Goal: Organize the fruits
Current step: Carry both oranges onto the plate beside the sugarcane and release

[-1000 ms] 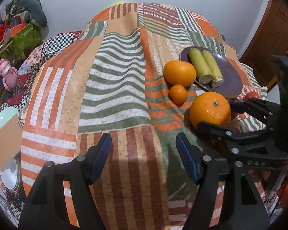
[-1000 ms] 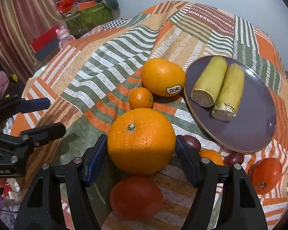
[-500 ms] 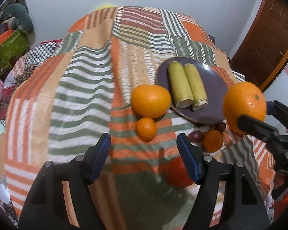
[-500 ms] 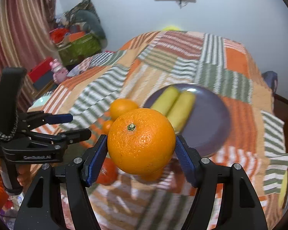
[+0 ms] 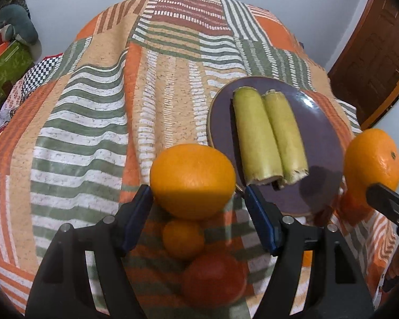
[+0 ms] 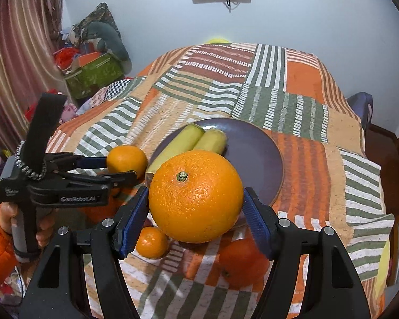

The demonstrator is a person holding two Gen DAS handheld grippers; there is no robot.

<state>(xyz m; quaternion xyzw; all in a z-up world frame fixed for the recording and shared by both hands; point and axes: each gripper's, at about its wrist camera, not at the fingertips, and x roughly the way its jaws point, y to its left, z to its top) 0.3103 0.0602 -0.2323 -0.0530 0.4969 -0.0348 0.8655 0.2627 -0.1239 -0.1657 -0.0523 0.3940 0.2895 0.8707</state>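
My right gripper [image 6: 195, 202] is shut on a big orange [image 6: 195, 196] and holds it in the air above the near rim of the purple plate [image 6: 255, 146]; the same orange shows at the right in the left wrist view [image 5: 371, 159]. Two banana pieces [image 5: 266, 138] lie on the plate [image 5: 321, 133]. My left gripper [image 5: 196, 199] is open, its blue pads on either side of a second large orange [image 5: 192, 179] that rests on the cloth. A small mandarin [image 5: 183, 239] and a red tomato [image 5: 214, 281] lie between its fingers, nearer me.
The table carries a striped patchwork cloth [image 5: 93, 122]. Another mandarin [image 6: 151, 242] and a red-orange fruit [image 6: 243, 263] lie below the right gripper. A wooden door [image 5: 369, 61] stands at the right; boxes and clutter [image 6: 93, 71] sit on the floor at the left.
My left gripper has moved forward and right, so the second large orange now sits between its open pads. My right gripper has moved the held orange closer over the plate.
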